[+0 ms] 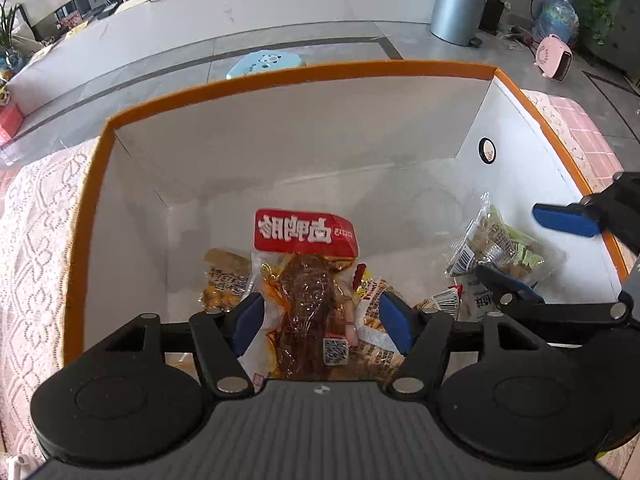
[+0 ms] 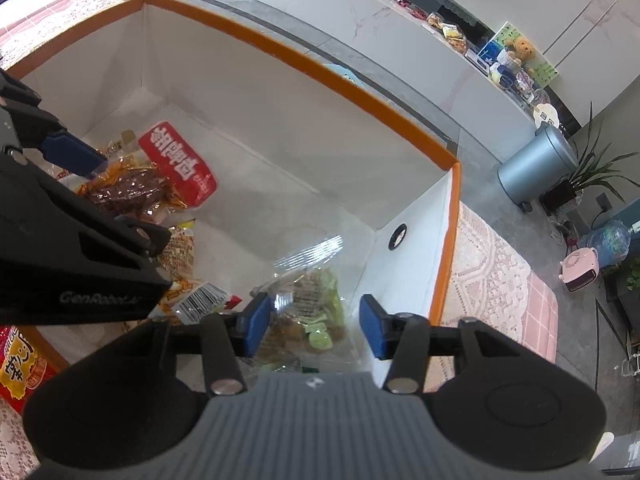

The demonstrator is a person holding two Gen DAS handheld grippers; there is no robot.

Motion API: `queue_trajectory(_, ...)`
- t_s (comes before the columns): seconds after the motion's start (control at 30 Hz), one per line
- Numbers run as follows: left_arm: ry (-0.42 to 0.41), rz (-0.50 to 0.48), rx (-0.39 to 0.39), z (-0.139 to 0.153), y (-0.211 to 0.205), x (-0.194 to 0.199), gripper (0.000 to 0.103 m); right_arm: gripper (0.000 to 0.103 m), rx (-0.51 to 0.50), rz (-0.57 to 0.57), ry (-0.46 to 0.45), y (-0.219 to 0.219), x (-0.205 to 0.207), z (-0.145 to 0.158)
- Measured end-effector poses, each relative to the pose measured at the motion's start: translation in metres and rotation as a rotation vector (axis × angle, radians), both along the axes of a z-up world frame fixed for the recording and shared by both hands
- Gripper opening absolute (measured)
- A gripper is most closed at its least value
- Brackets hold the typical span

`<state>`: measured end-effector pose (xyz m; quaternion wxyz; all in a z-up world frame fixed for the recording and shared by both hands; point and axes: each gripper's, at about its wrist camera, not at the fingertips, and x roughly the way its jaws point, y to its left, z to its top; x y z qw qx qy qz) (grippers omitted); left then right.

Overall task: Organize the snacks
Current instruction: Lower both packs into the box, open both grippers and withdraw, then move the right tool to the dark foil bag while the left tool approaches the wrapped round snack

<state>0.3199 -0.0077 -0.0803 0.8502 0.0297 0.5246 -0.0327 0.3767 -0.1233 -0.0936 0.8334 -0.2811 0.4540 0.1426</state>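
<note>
A white box with an orange rim [image 1: 280, 74] [image 2: 320, 68] holds several snack packs. A clear pack of dark braised meat with a red label [image 1: 308, 276] [image 2: 160, 172] lies inside, between the open fingers of my left gripper [image 1: 320, 326], which hangs over it without pinching it. A clear bag of green and brown sweets [image 1: 496, 248] [image 2: 316, 312] lies at the box's right side, between the open fingers of my right gripper [image 2: 316, 326]. Yellow snack packs [image 1: 224, 276] [image 2: 180, 252] lie beside and under the meat pack.
The box stands on a lace cloth [image 1: 36, 232] [image 2: 492, 280] over a pink checked cover. A red and yellow pack [image 2: 16, 364] lies outside the box. Beyond are a grey floor, a metal bin [image 1: 460, 4], a pink heater [image 1: 554, 56] and a long white counter.
</note>
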Motion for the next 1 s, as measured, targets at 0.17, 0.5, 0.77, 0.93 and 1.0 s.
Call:
queue_trajectory(0.17, -0.041, -0.004, -0.008, 0.015, -0.001, -0.009, 0.083, 0.065, 0.002, -0.002, -0.010, -0.004, -0.004, 0.009)
queue_trajectory(0.5, -0.153, 0.017, -0.001, 0.050, 0.005, -0.038, 0.084, 0.090, 0.101, -0.036, -0.054, -0.010, -0.024, 0.046)
queue_trajectory(0.77, -0.255, 0.061, -0.039, 0.080, 0.016, -0.084, 0.085, 0.094, 0.178, -0.064, -0.113, -0.020, -0.058, 0.083)
queue_trajectory(0.93, -0.328, 0.055, -0.058, 0.102, 0.017, -0.120, 0.086, 0.095, 0.234, -0.078, -0.160, -0.030, -0.090, 0.104)
queue_trajectory(1.0, -0.358, 0.049, -0.067, 0.110, 0.016, -0.135, 0.087, 0.095, 0.261, -0.082, -0.178, -0.033, -0.105, 0.112)
